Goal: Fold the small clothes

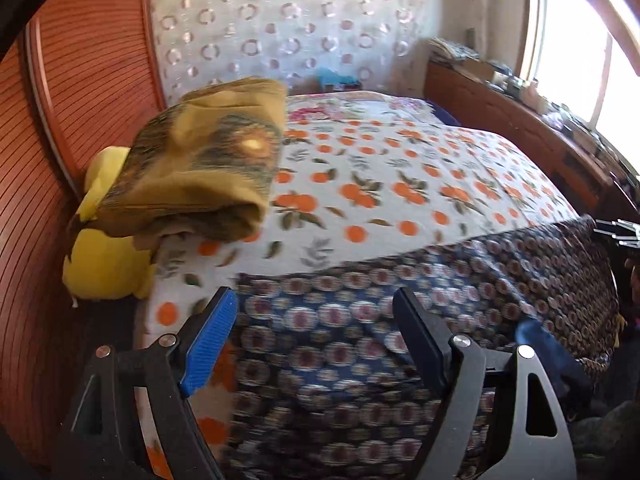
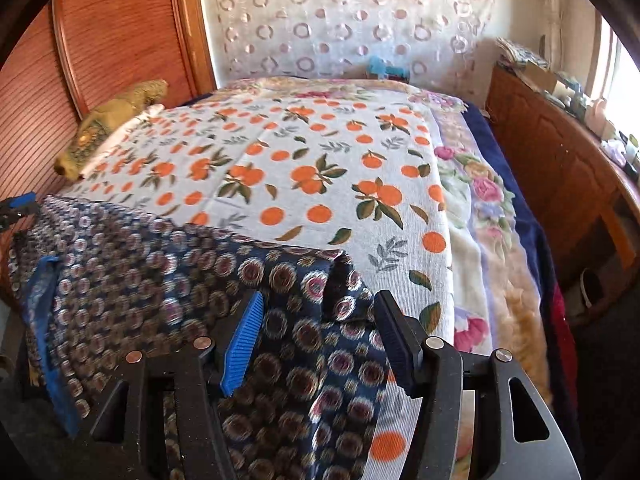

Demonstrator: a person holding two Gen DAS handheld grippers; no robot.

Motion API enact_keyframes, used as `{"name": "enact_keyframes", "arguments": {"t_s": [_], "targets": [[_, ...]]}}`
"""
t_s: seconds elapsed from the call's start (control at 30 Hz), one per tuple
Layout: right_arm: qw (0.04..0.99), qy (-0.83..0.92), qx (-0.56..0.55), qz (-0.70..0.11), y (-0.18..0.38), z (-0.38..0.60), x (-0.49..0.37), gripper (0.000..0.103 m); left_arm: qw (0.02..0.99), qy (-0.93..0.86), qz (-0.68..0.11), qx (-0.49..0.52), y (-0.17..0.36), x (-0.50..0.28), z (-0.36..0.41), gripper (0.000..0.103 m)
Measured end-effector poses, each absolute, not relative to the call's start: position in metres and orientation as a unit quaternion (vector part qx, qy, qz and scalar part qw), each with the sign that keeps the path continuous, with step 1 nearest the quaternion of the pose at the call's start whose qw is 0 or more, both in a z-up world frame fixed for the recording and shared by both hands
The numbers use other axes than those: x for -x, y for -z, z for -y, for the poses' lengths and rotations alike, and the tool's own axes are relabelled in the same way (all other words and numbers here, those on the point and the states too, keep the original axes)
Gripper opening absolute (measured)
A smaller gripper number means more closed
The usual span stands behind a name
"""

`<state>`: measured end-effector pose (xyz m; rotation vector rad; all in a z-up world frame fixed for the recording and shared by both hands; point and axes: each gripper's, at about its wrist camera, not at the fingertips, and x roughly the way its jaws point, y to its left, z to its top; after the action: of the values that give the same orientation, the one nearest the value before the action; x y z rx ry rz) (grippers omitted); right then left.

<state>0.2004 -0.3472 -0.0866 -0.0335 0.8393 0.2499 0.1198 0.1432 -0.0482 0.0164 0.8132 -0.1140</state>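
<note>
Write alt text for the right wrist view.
The open right tool hovers over a navy patterned cloth lying on the near edge of a bed, with nothing between its fingers. An orange-print sheet covers the bed, and an olive bundle lies far left by a wooden panel.

Both wrist views look low and close across the bed [image 1: 400, 168], sharing its orange-print cover [image 2: 320, 160].
</note>
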Motion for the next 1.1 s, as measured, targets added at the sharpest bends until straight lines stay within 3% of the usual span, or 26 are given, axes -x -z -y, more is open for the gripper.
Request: {"name": "enact_keyframes", "arguments": {"t_s": [0.83,1.1], "targets": [[0.901,-0.102,0.041,-0.419,0.116,0.36,-0.237,0.062,0.895,0.051,-0.441,0.049,0.096,-0.146,-0.192,0.081],[0.904,-0.113,0.024,-0.412,0.119,0.366,-0.239,0.063,0.894,0.079,-0.436,0.064,0.096,-0.147,-0.187,0.047]]}}
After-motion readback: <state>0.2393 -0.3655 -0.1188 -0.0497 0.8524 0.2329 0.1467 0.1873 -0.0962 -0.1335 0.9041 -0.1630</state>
